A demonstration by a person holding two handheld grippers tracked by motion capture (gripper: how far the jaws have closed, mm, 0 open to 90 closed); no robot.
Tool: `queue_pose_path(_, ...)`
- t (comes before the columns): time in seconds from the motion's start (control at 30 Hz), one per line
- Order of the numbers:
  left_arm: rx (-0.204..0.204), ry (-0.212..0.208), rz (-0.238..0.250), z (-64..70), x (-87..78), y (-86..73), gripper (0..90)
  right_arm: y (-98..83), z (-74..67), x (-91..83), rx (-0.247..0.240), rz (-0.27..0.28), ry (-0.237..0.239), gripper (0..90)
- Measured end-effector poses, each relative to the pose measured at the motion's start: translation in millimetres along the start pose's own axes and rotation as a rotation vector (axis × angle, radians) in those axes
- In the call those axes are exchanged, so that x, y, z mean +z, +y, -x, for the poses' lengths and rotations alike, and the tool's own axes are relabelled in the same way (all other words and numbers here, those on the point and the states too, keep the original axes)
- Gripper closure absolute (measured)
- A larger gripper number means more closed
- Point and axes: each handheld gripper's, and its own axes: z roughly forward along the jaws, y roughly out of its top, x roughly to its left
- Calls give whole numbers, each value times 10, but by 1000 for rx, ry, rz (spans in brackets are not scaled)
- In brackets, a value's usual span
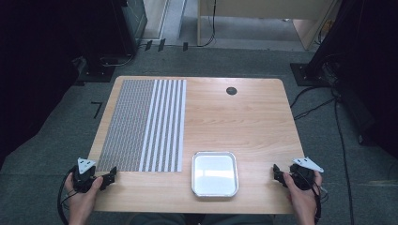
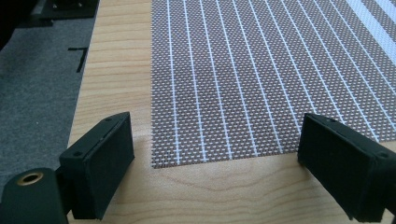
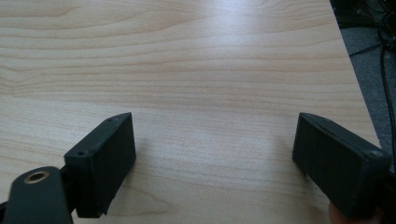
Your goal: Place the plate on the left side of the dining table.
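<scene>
A woven striped placemat [image 1: 143,124] lies flat on the left half of the wooden table [image 1: 244,117]. A shallow white tray with a silver rim [image 1: 214,193] sits near the front edge, at the middle. My left gripper [image 1: 109,178] rests at the front left corner, just before the mat's near edge [image 2: 210,158], open with nothing between its jaws. My right gripper [image 1: 279,174] rests at the front right, open over bare wood [image 3: 210,93]. A hand holds each gripper.
A round black grommet [image 1: 231,91] sits in the table's far side. Grey carpet [image 1: 328,140] surrounds the table, with cables [image 1: 342,140] on the right and dark stands behind. The table's right edge [image 3: 355,84] runs close to my right gripper.
</scene>
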Motion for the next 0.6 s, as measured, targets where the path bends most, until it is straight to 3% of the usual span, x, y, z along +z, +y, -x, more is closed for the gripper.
queue_pose_path(0.2, -5, 6, 3, -7, -20, 16, 120, -8, 8, -23, 28, 20, -23, 189)
queue_pose_path(0.5, -19, 2, 34, 81, -69, 87, 120, 45, -97, -69, 23, 49, 2, 188)
queue_pose_path(0.6, -40, -11, 52, 124, -96, 121, 120, 64, -128, -90, 30, 60, 7, 186)
